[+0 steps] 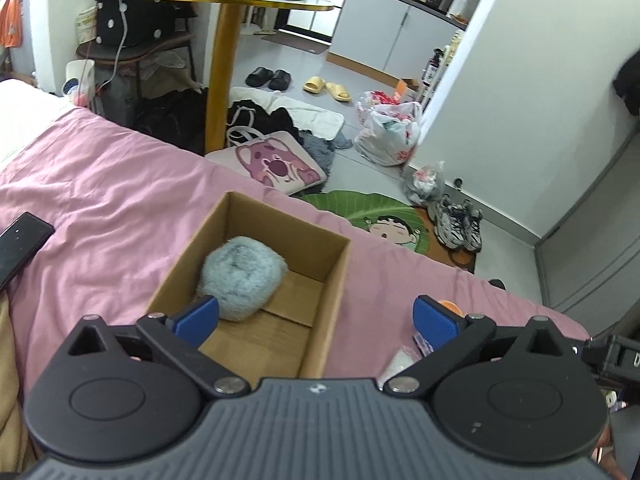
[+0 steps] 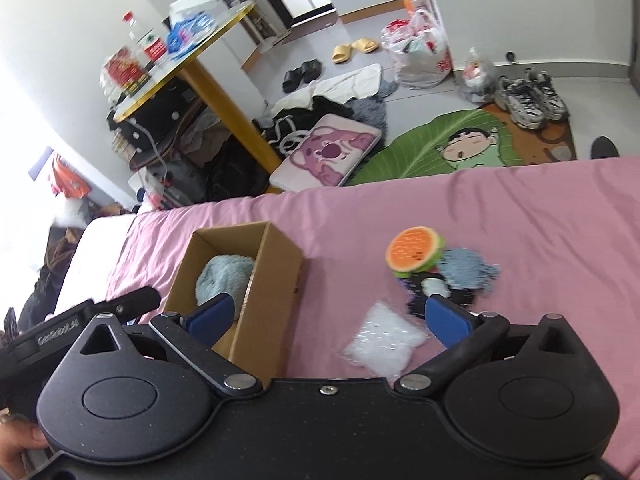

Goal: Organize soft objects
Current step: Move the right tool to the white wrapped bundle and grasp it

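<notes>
An open cardboard box [image 1: 335,276] [image 2: 276,268] sits on the pink bed sheet. A fluffy pale-blue ball [image 1: 240,276] [image 2: 222,278] lies inside it. My left gripper [image 1: 316,316] hovers open over the box, nothing between its fingers. My right gripper [image 2: 328,318] is open above the sheet beside the box. In front of it lie a white bubble-wrap pouch [image 2: 382,342], an orange watermelon-slice plush [image 2: 416,254], a blue fuzzy cloth [image 2: 466,270] and a dark item [image 2: 424,284]. The orange plush [image 1: 450,306] peeks out behind my left gripper's right finger.
The bed [image 1: 112,176] ends ahead at a cluttered floor: a pink bear bag [image 1: 276,164], a green cartoon rug [image 2: 452,144], sneakers [image 2: 528,96], plastic bags [image 1: 390,128]. A round gold-legged table [image 1: 224,60] stands beyond. A black phone [image 1: 18,246] lies left on the sheet.
</notes>
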